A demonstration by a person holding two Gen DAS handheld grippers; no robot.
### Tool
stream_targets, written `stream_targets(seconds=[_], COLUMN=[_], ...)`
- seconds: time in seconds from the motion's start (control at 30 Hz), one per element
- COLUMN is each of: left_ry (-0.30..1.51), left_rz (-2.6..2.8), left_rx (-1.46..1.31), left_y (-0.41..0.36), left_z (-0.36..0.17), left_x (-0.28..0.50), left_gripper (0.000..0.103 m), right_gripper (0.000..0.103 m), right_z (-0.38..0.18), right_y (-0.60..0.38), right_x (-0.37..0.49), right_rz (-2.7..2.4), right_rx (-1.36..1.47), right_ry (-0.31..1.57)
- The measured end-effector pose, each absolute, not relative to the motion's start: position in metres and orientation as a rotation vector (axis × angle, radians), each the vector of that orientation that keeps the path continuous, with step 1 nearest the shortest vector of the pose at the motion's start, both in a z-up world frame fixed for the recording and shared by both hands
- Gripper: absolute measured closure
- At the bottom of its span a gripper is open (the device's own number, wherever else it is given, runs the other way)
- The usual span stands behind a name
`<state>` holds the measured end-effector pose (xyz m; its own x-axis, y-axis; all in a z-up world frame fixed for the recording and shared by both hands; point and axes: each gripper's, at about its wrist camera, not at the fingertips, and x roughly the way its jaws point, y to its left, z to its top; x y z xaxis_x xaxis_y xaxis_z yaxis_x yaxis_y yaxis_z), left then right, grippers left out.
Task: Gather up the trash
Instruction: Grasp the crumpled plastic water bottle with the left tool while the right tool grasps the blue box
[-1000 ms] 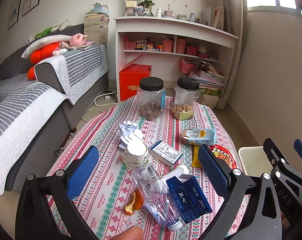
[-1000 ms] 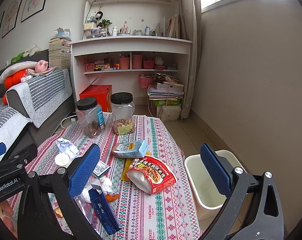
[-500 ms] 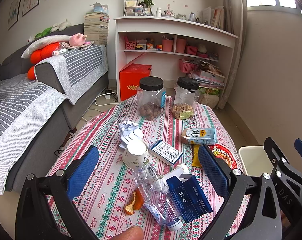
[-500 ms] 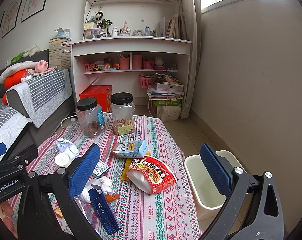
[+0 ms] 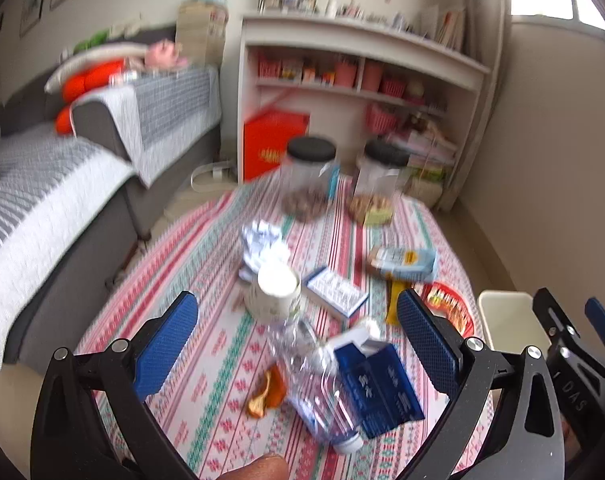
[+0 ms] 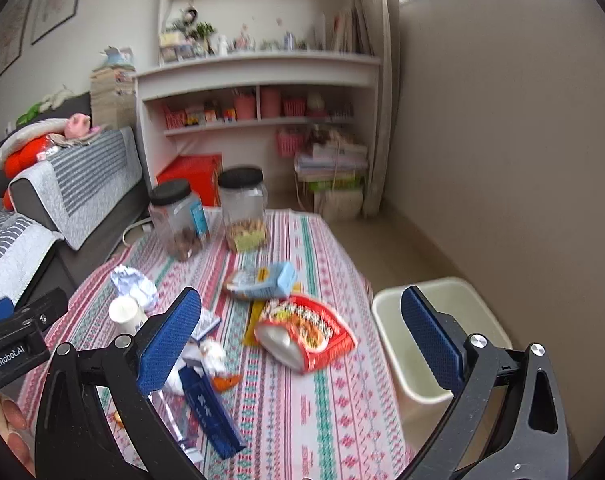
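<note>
- The left hand-held gripper is spread wide, its blue pads well apart and grasping nothing; it hangs above the near part of the table.
- Between its pads lie a crushed clear plastic bottle on its side and a dark blue carton touching the bottle; a scrap of orange peel lies just beside the bottle.
- The right hand-held gripper is likewise released, its pads far apart and empty, hanging over the table's near right side.
- Between the right pads lies a red instant-noodle packet, with a light blue snack packet just behind it and a yellow wrapper partly under both.
- A white paper cup stands upright near the table's middle; what it holds cannot be told. A crumpled paper wad sits just behind it and a small white-and-blue box lies beside it.
- Two clear jars with black lids stand at the far end of the table: the left jar has brown nuts at its bottom, the right jar has paler snacks at its bottom.
- A cream waste bin stands on the floor just beside the table's right edge; its visible interior looks bare.
- The left view is blurred.
</note>
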<state>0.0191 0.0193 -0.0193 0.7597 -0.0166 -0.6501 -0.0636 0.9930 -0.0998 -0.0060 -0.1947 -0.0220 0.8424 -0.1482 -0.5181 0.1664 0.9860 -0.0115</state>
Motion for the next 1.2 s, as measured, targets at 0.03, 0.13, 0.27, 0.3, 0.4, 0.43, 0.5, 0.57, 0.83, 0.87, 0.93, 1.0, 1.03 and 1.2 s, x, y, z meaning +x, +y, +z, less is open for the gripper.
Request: stream_targets(seconds=[0.03, 0.13, 0.27, 0.3, 0.4, 0.43, 0.5, 0.57, 0.83, 0.87, 0.93, 1.0, 1.03, 1.2], left_ry=[0.745, 0.840, 0.981, 1.024, 1.125, 1.152, 1.196, 1.230, 1.324, 1.333, 1.348, 1.359, 1.362, 1.352], left_rz=[0.034, 0.063, 0.070, 0.069, 0.063, 0.056, 0.055, 0.070, 0.056, 0.045, 0.034, 0.036, 0.038, -0.028], left_rx=[-0.116, -0.110, -0.137, -0.147, -0.194, -0.214, -0.251, -0.281, -0.360, -0.373, -0.391, -0.396, -0.394, -0.361], left_y=[0.022, 0.026, 0.034, 0.035, 0.039, 0.040, 0.042, 0.045, 0.042, 0.040, 0.037, 0.035, 0.034, 0.024], left_z=[-0.025, -0.040, -0.065, -0.074, -0.094, -0.100, -0.110, -0.120, -0.153, -0.157, -0.162, -0.167, -0.170, -0.168], left_x=[0.024, 0.034, 0.047, 0.050, 0.057, 0.058, 0.063, 0.068, 0.086, 0.089, 0.093, 0.097, 0.099, 0.103], left_gripper=[0.006, 0.006, 0.006, 0.006, 0.006, 0.006, 0.006, 0.006, 0.006, 0.006, 0.006, 0.009, 0.012, 0.044], right_gripper=[0.007, 0.007, 0.007, 0.007, 0.007, 0.007, 0.007, 0.007, 0.007, 0.007, 0.007, 0.007, 0.007, 0.007], right_z=[-0.025, -0.035, -0.052, -0.058, -0.071, -0.073, -0.079, -0.087, -0.121, -0.123, -0.124, -0.126, -0.126, -0.127], right_y=[-0.198, -0.206, -0.208, -0.207, -0.203, -0.203, -0.203, -0.205, -0.215, -0.216, -0.216, -0.214, -0.213, -0.209], right_x=[-0.003, 0.007, 0.019, 0.023, 0.027, 0.028, 0.030, 0.034, 0.048, 0.049, 0.048, 0.049, 0.049, 0.053], right_rz=[-0.166, -0.169, -0.148, -0.142, -0.126, -0.124, -0.123, -0.105, -0.066, -0.061, -0.060, -0.057, -0.055, -0.038], right_rx=[0.051, 0.084, 0.091, 0.082, 0.048, 0.036, 0.020, 0.037, 0.147, 0.164, 0.178, 0.173, 0.167, 0.162], right_ry=[0.576, 0.663, 0.794, 0.829, 0.894, 0.906, 0.938, 0.972, 1.124, 1.131, 1.139, 1.142, 1.143, 1.143])
